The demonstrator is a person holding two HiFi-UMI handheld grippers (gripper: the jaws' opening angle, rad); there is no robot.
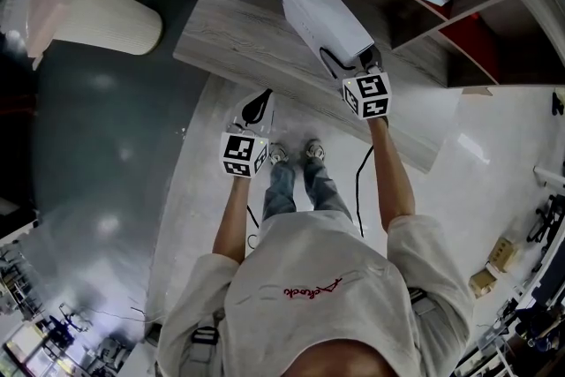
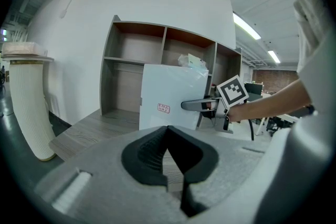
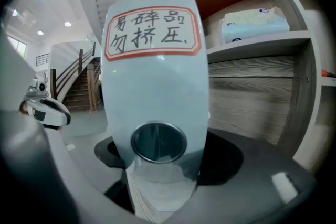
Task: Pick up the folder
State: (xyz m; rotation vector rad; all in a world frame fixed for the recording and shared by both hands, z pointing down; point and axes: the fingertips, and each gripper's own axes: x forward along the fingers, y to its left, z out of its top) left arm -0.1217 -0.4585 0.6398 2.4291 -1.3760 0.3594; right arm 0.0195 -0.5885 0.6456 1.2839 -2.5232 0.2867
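Label (image 3: 152,34) on folder (image 3: 157,92) spine: 易碎品 勿挤压, red characters in a red frame.
Sticker (image 2: 163,108) on folder side: red print, too small to read.
Shirt (image 1: 311,288): red script, illegible.

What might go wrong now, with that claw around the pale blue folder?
The right gripper straddles only the folder's spine, low down. I can't tell whether it presses, so the tall folder may slip or swing on lifting. It stands near the desk's front edge and might topple to the floor. The left gripper hangs aside, shut, giving no support.
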